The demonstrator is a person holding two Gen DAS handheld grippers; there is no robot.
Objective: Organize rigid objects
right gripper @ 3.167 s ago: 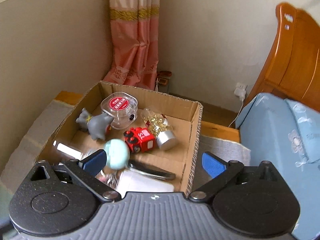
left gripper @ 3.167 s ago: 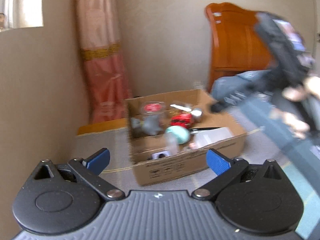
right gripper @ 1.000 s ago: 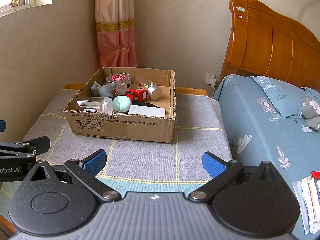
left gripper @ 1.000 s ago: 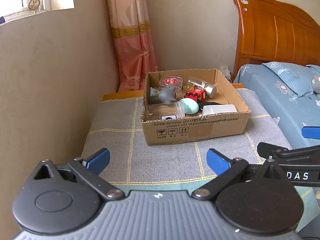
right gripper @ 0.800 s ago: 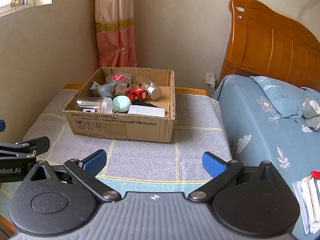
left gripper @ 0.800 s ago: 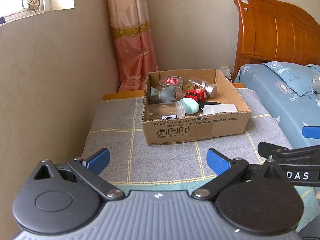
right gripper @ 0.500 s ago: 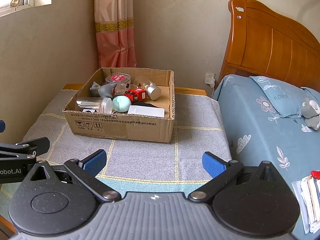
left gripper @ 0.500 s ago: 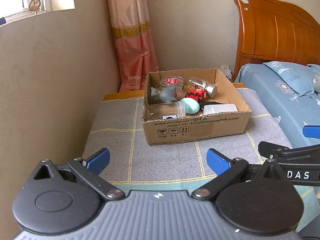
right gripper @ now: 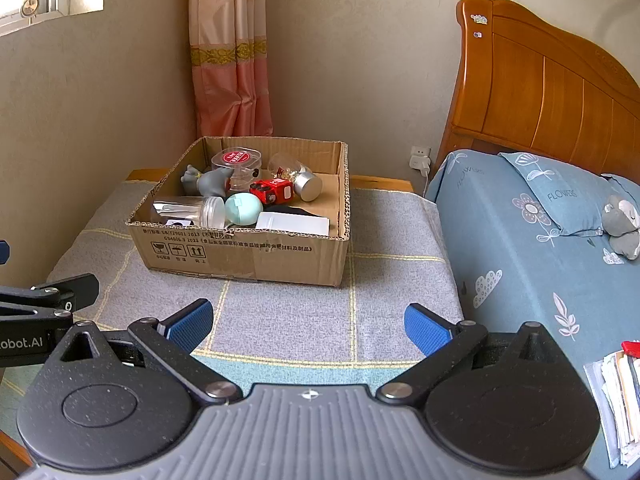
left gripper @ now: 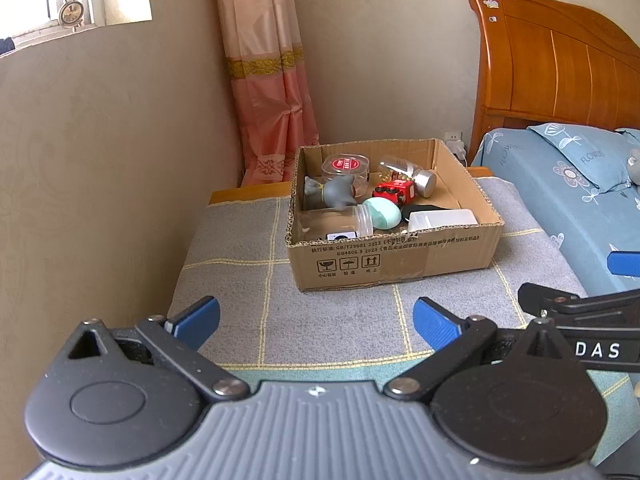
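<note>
A cardboard box [left gripper: 400,258] [right gripper: 248,256] stands on a grey checked cloth [left gripper: 320,312]. Inside lie a grey animal figure [left gripper: 336,192] [right gripper: 210,180], a clear round tub with a red lid [left gripper: 345,166] [right gripper: 236,160], a red toy car [left gripper: 394,192] [right gripper: 272,192], a mint egg [left gripper: 382,213] [right gripper: 240,208], a clear jar on its side [left gripper: 340,220] [right gripper: 188,209], a silver-capped bottle [left gripper: 416,174] [right gripper: 304,184] and a white container [left gripper: 440,219] [right gripper: 294,222]. My left gripper [left gripper: 316,318] and right gripper [right gripper: 308,324] are both open, empty, held well short of the box.
A beige wall runs along the left. A pink curtain [left gripper: 272,80] hangs behind the box. A bed with a blue sheet [right gripper: 540,248] and a wooden headboard [right gripper: 540,80] lies to the right. A grey plush toy [right gripper: 622,224] rests by the pillow. Papers [right gripper: 618,392] lie at lower right.
About three seconds ago both grippers were close over the box; they have pulled back. Over the last second they have hardly moved.
</note>
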